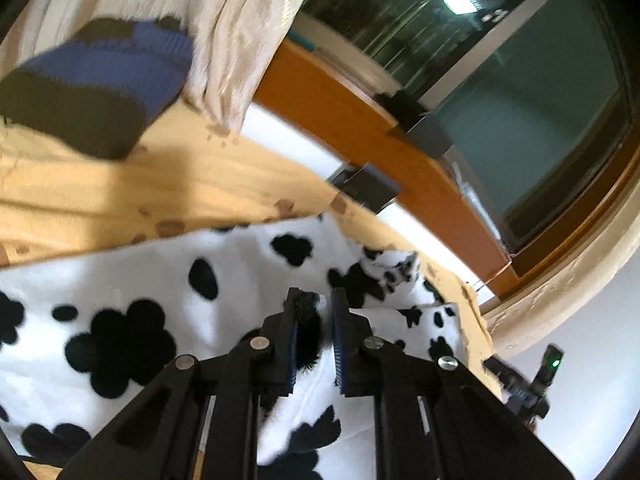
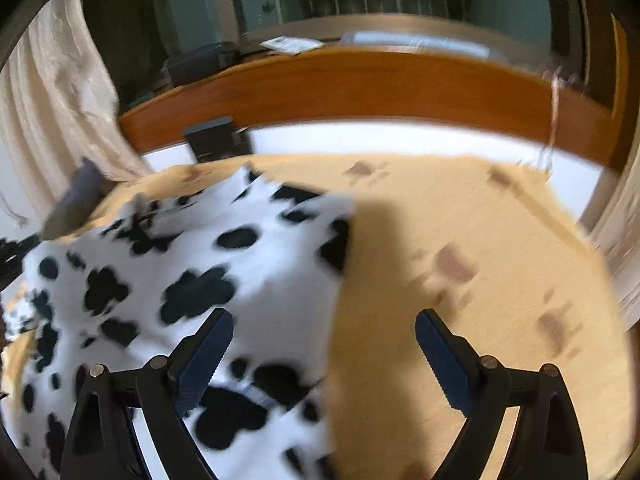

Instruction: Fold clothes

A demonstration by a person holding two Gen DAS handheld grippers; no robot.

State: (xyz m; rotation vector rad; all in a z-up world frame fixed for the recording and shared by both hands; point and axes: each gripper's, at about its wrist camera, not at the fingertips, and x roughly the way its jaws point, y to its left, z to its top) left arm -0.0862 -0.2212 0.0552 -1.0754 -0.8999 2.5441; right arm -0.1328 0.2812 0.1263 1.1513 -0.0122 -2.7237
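Left wrist view: the left gripper [image 1: 314, 300] angles down over the bed, its jaws nearly together and pinching a fold of the fleece [image 1: 140, 280] between the blue pads [image 1: 339, 344]. Right wrist view: the right gripper [image 2: 324, 326] also tilts down, its jaws spread wide and holding nothing, one finger over the fleece's right edge, the other over the bare sheet [image 2: 460, 220].

The sheet is tan with brown paw prints and covers a bed with an orange wooden frame [image 2: 360, 88]. A cream curtain [image 1: 240, 32] hangs beside it, with dark glass [image 1: 540, 100] behind the frame. A folded blue and dark sweater [image 1: 92, 84] lies on the sheet, well apart from the fleece.

The fleece is white with black cow-like blotches, spread on the sheet with rumpled folds near the left gripper. The right view is motion-blurred.
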